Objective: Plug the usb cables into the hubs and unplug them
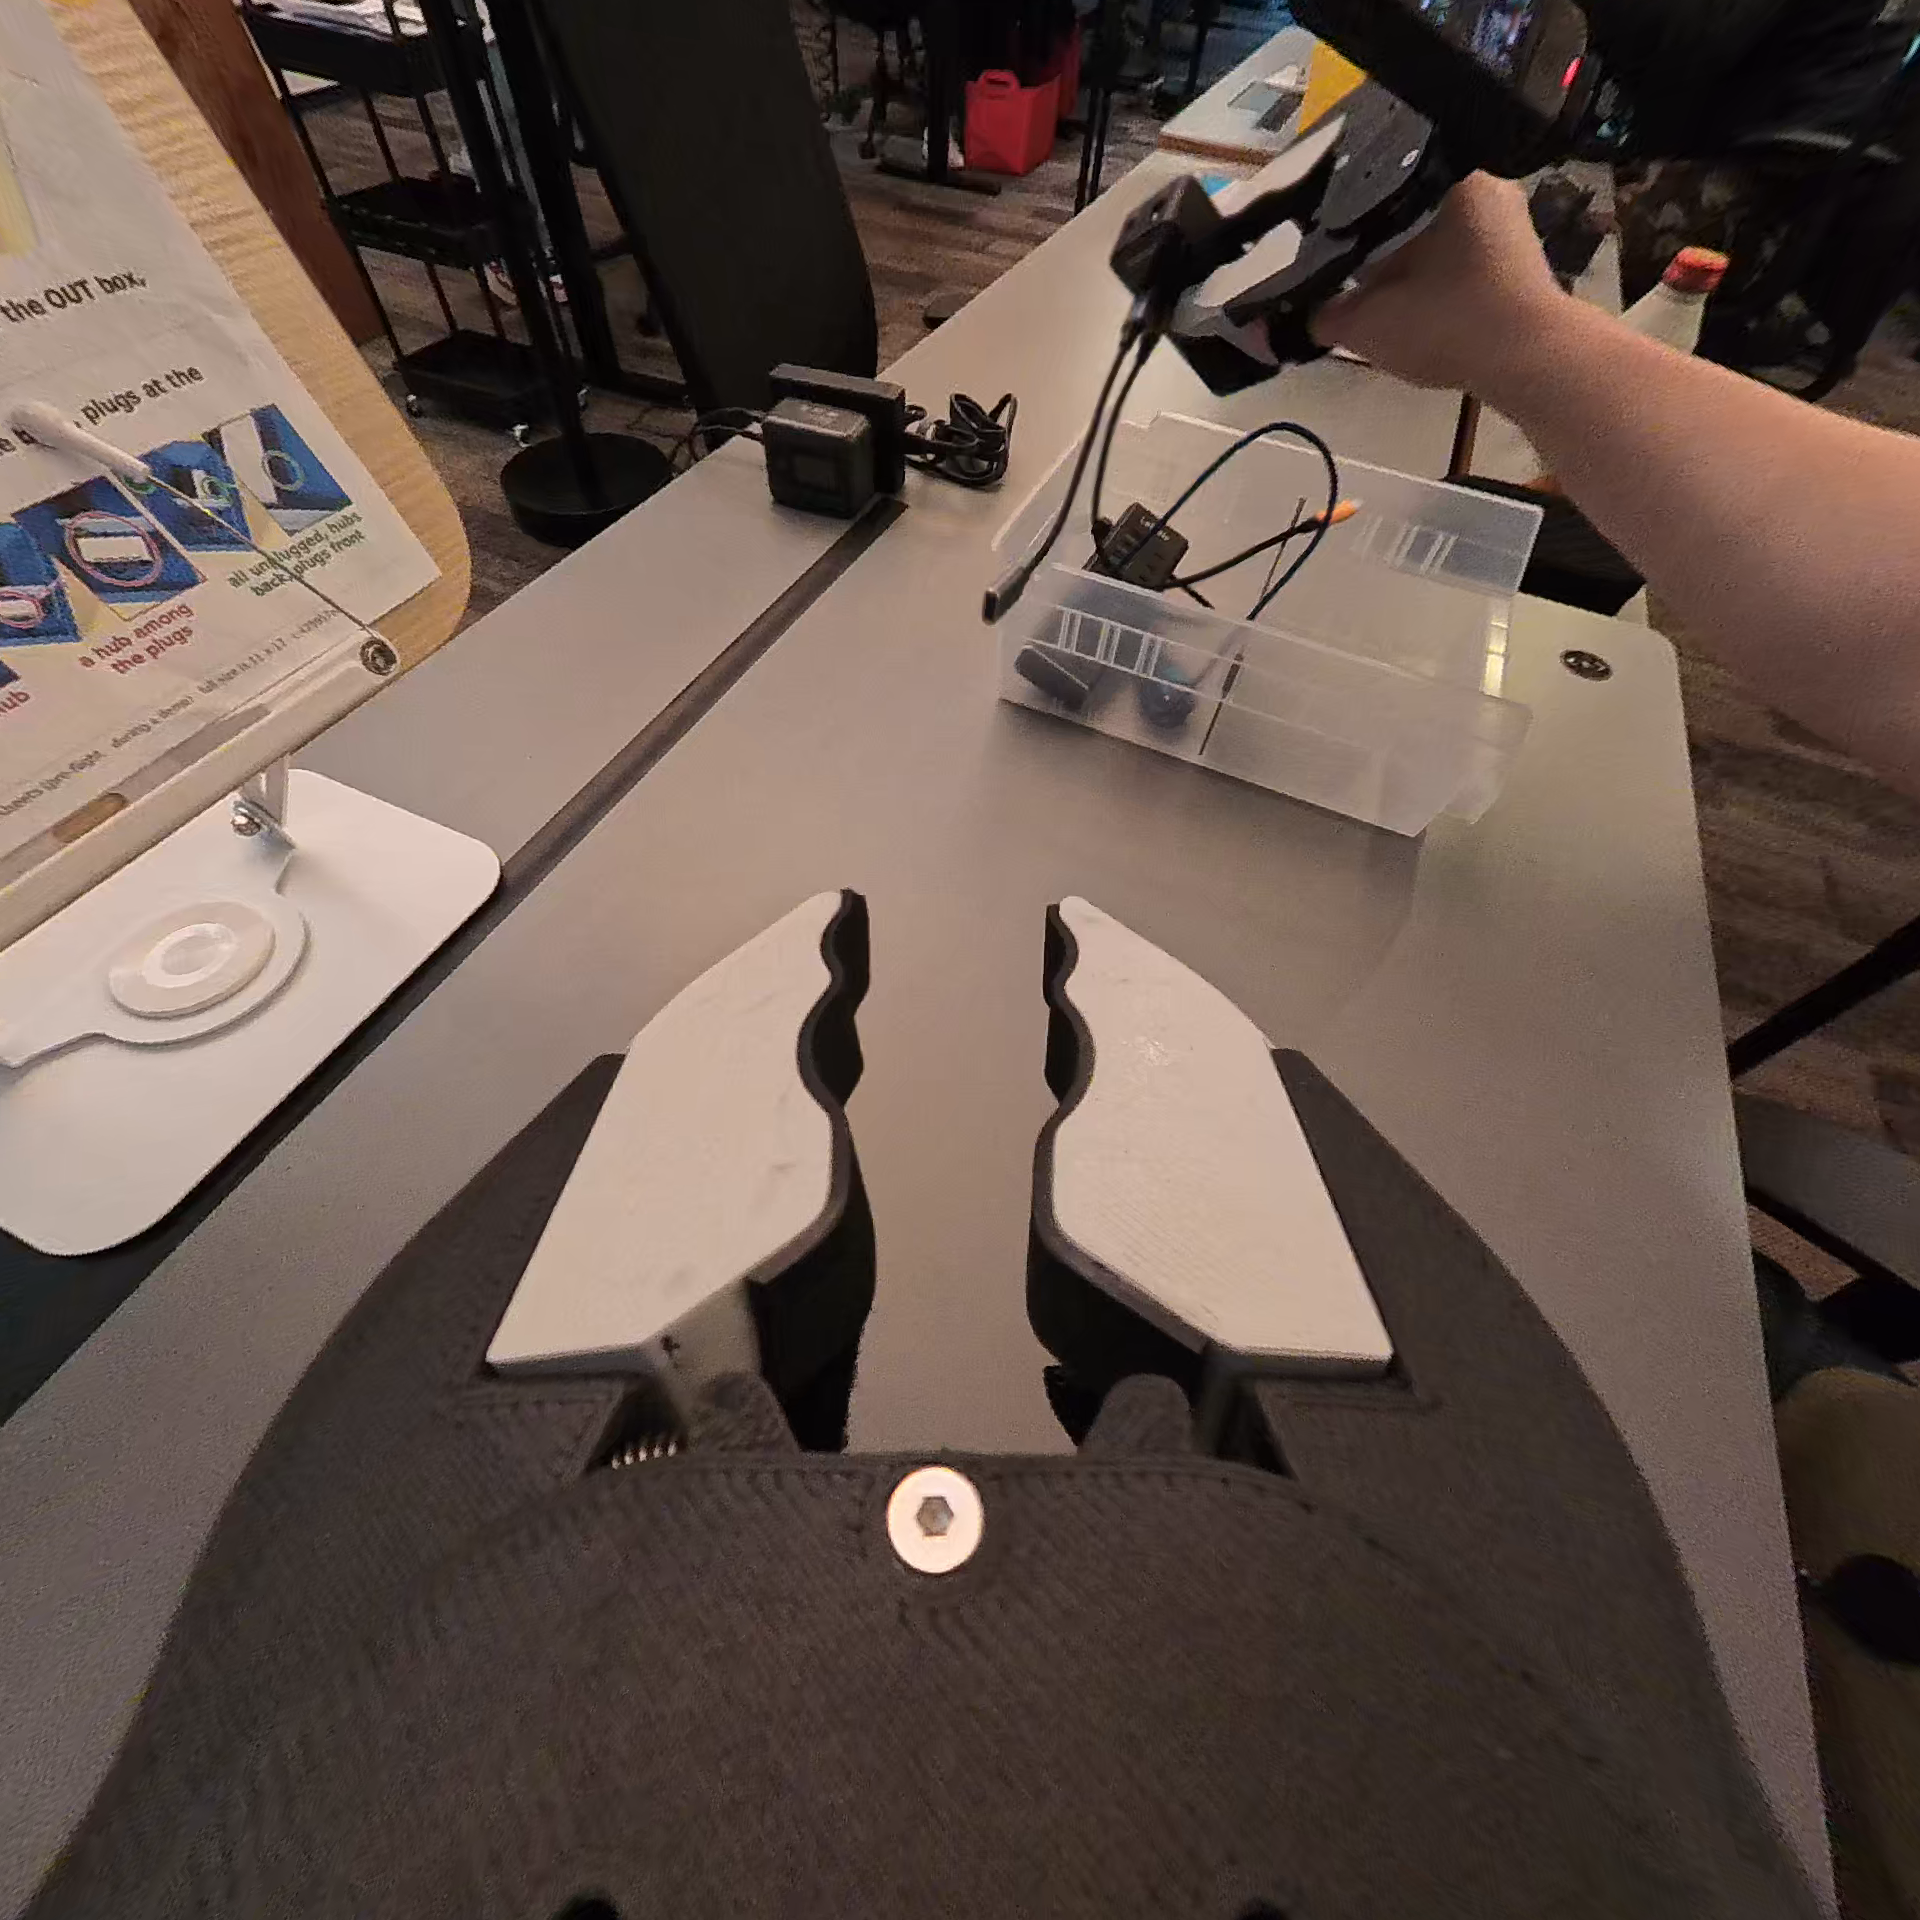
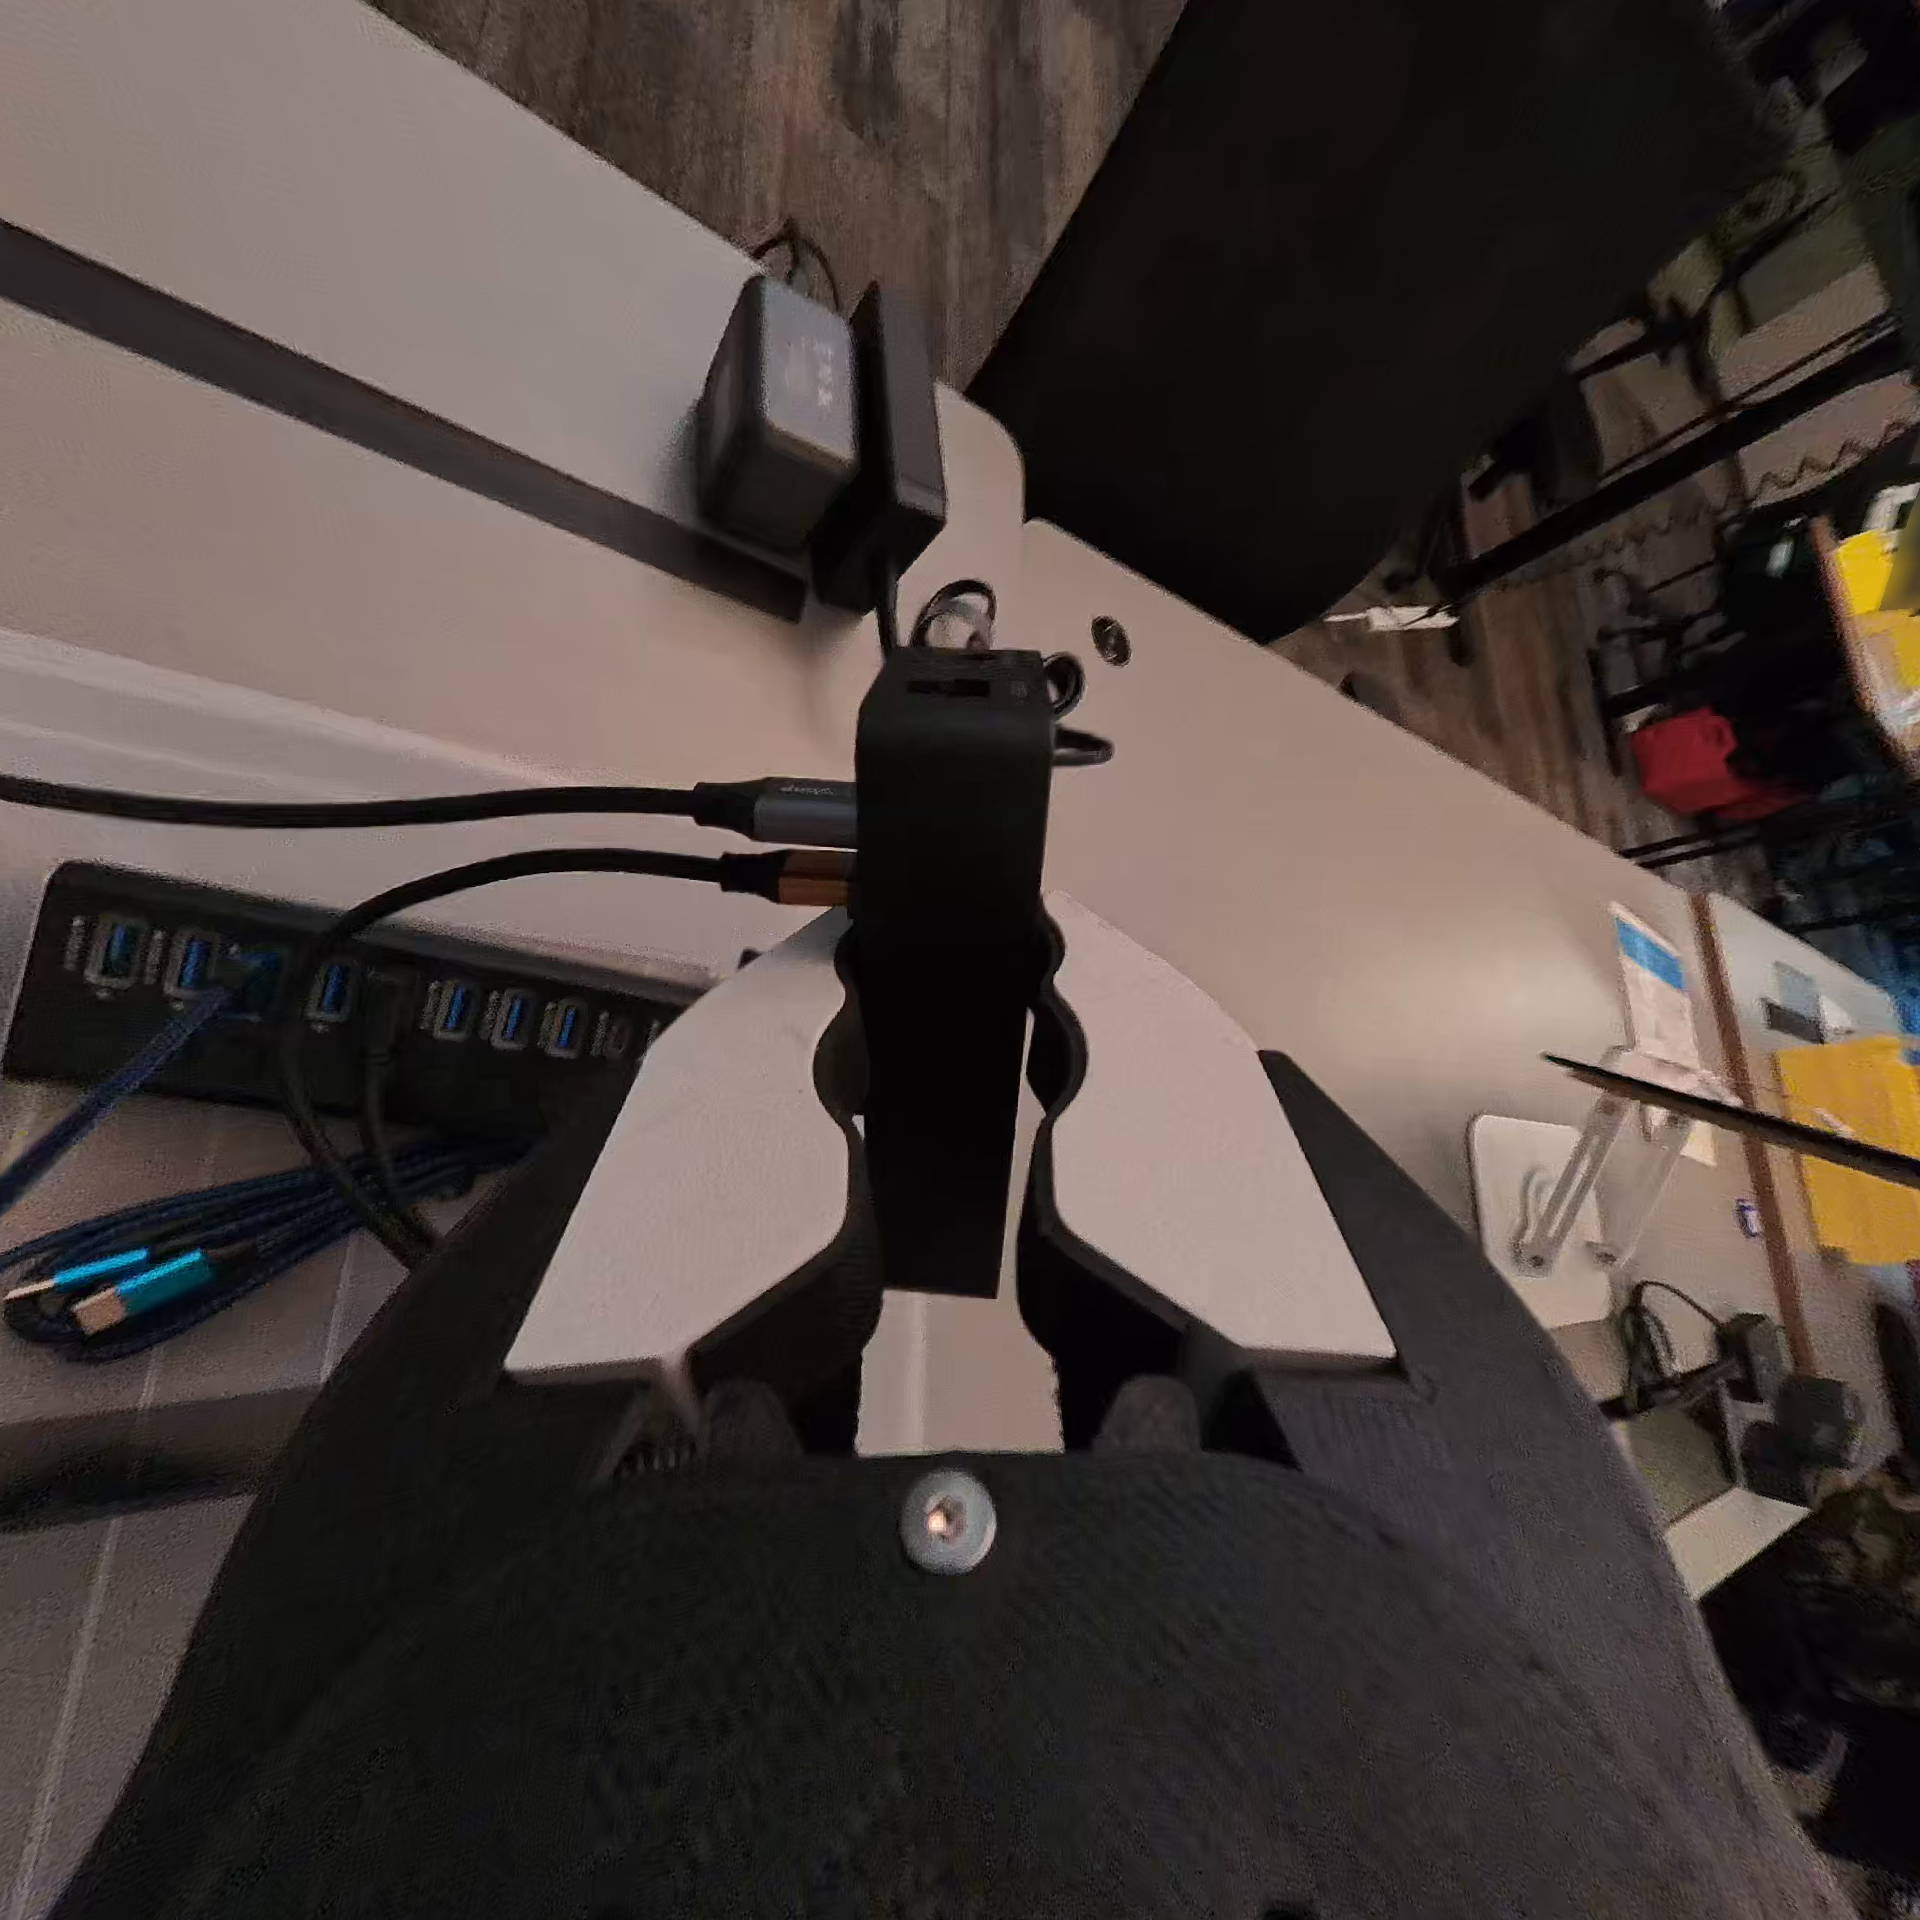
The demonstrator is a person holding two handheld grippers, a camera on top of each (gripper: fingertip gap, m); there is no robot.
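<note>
The right tool (image 2: 948,1049) is squeezed tight on a small black hub (image 2: 948,935) and holds it up in the air, above the clear box (image 1: 1351,717) on the far right of the bench (image 1: 935,748). Two cables are already plugged into the left side of this hub: one with a grey plug (image 2: 800,810) and one with an orange plug (image 2: 810,876). They hang down from it toward the box. So some plugging looks done, but these two are not pulled out yet.

Down in the box lies a long black hub (image 2: 343,987) with a row of blue holes. A blue cable (image 2: 135,1060) sits in one of them, and most of the other holes look empty. More blue cables (image 2: 125,1288) lie loose near it with their plugs free. I think a lot of the job is left.

The left tool (image 1: 951,997) is open and holds nothing. It hovers low over the near part of the bench, well apart from the box and from the small hub, which is far off and up to its right. A white stand (image 1: 343,935) with a paper sheet is on its left.
</note>
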